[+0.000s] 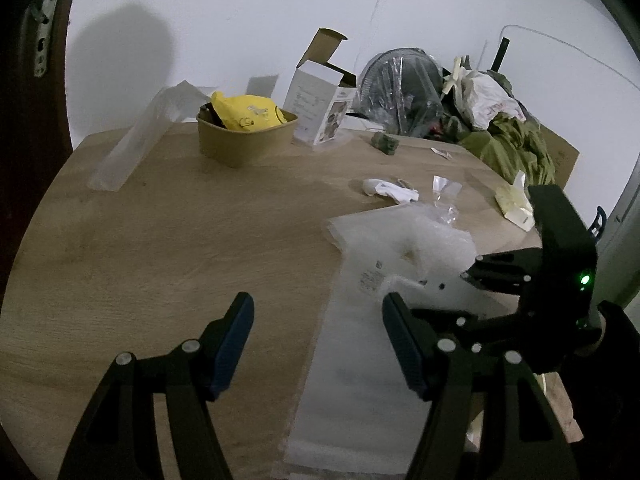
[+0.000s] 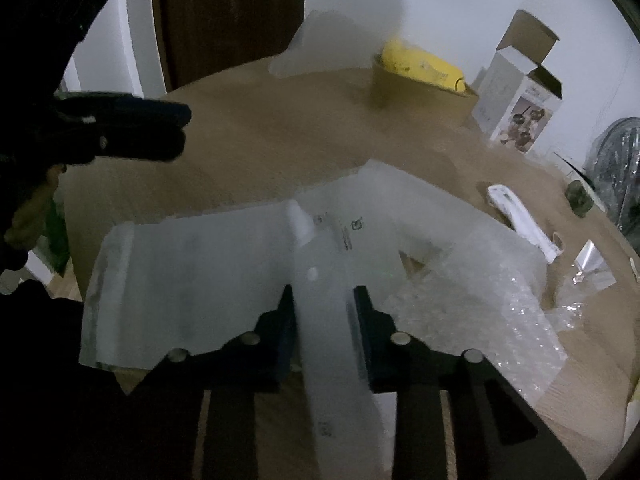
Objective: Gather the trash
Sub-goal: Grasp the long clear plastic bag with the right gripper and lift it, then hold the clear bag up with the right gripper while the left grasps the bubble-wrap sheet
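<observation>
Black tool (image 1: 318, 344), blue pads (image 1: 234, 344), silver screws.

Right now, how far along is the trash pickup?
Early. Done: a yellow wrapper sits in the paper tub. In hand: the right hand-held gripper pinches a frosted plastic bag; the left hand-held gripper is open, empty. Left: bubble wrap, white wrapper, clear scrap.

A dimly lit room with a plain white wall (image 1: 240, 12), a dark wooden door (image 2: 228, 12) in a white frame, and a light wood-grain table (image 1: 160, 248) standing against the wall.
</observation>
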Tool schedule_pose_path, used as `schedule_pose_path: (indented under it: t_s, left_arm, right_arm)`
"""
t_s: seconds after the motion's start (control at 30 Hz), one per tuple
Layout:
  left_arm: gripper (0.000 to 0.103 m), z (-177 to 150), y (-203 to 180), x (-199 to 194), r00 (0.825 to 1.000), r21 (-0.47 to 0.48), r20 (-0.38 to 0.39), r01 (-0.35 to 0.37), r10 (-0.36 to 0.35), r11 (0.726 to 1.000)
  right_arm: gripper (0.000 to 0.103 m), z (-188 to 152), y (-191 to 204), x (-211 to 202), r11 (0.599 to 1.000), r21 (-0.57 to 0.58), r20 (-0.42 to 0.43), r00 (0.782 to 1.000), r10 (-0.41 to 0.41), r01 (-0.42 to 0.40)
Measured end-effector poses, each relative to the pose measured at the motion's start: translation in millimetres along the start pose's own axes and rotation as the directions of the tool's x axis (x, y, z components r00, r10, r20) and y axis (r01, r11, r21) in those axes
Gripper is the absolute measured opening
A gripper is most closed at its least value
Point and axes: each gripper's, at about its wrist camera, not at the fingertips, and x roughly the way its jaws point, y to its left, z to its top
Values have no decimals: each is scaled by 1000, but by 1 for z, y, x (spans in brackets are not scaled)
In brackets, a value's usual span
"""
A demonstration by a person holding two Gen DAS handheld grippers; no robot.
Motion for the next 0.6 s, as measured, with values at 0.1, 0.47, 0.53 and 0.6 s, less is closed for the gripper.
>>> schedule_pose_path:
  t_s: [0.1, 0.47, 0.53, 0.6]
  left_arm:
    - [67, 0, 0, -1, 1000, 4, -1, 1, -1, 1000]
    - [67, -2, -9, 0, 1000, 37, -9, 18, -17, 999]
    - [67, -2, -13, 1, 1000, 47, -12, 23, -22, 999]
    - [67, -1, -19, 4, 999, 62, -19, 31, -30, 998]
  right_arm:
    - [18, 1, 0, -11, 1000, 10, 38, 999, -12, 12]
    - [14, 1, -10, -53, 993, 83, 153, 984, -93, 81]
    - [14, -2, -12, -59, 990, 105, 165, 980, -108, 92]
    - [14, -5, -17, -64, 986, 128, 172, 977, -127, 106]
